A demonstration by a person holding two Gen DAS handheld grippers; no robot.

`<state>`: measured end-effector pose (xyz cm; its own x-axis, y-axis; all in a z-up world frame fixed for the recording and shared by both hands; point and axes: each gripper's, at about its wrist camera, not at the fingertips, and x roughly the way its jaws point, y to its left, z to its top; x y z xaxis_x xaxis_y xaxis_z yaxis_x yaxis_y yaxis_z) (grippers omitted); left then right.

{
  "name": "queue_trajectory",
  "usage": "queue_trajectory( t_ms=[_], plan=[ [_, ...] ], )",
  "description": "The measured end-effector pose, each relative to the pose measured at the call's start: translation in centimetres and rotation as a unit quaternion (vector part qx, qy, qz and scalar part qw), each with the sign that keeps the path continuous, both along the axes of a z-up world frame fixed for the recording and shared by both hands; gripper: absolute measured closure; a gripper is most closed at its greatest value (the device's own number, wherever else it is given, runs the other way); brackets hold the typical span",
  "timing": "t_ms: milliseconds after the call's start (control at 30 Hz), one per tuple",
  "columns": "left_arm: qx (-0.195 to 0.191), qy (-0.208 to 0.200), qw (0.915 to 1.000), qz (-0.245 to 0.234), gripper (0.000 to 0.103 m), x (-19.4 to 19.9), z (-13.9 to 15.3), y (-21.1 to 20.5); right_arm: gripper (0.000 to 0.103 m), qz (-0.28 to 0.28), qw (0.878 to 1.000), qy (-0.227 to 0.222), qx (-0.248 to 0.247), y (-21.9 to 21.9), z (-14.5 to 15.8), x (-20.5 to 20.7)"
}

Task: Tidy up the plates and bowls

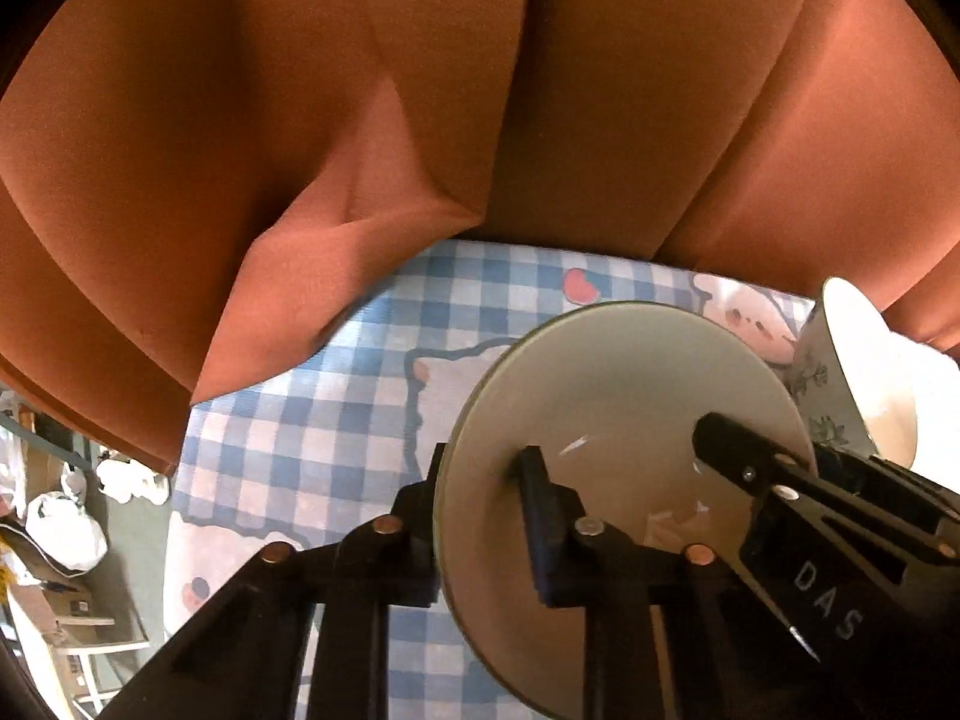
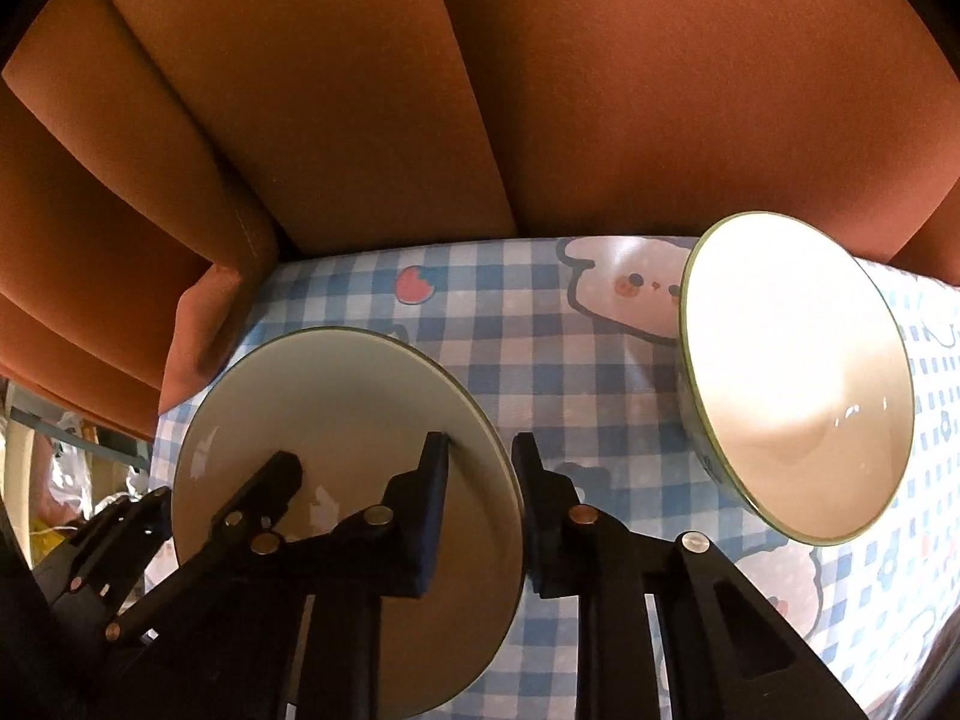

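Both grippers clamp one pale green round ceramic plate [image 1: 624, 396] over the blue checked desk [image 1: 336, 396]: left gripper [image 1: 480, 480] on its left rim, right gripper [image 2: 480, 462] on its right rim (white floral bowl [image 2: 798, 378] just beside).

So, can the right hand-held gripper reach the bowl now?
Probably not at once: the right hand-held gripper is shut on the plate rim. The bowl stands beside it, nothing between.
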<state>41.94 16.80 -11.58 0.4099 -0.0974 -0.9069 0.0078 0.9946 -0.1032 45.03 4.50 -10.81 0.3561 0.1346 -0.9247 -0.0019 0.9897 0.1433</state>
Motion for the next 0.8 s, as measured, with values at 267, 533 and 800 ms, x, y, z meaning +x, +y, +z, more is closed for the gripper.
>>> queue_trajectory(
  t_ms=[267, 533, 800],
  plan=[
    [0.009, 0.006, 0.9999, -0.009, 0.083, -0.6, 0.3, -0.3, 0.079, -0.005, 1.0, 0.006, -0.007, -0.9, 0.4, -0.8],
    [0.014, 0.003, 0.9998, -0.013, 0.083, -2.4, 1.1, -1.4, 0.079, -0.008, 1.0, 0.007, -0.014, -1.8, 1.3, -3.1],
    [0.004, 0.012, 0.9998, -0.017, 0.083, -5.6, 1.9, -2.5, 0.079, -0.013, 1.0, 0.017, -0.019, -3.0, 2.4, -6.5]
  ],
)
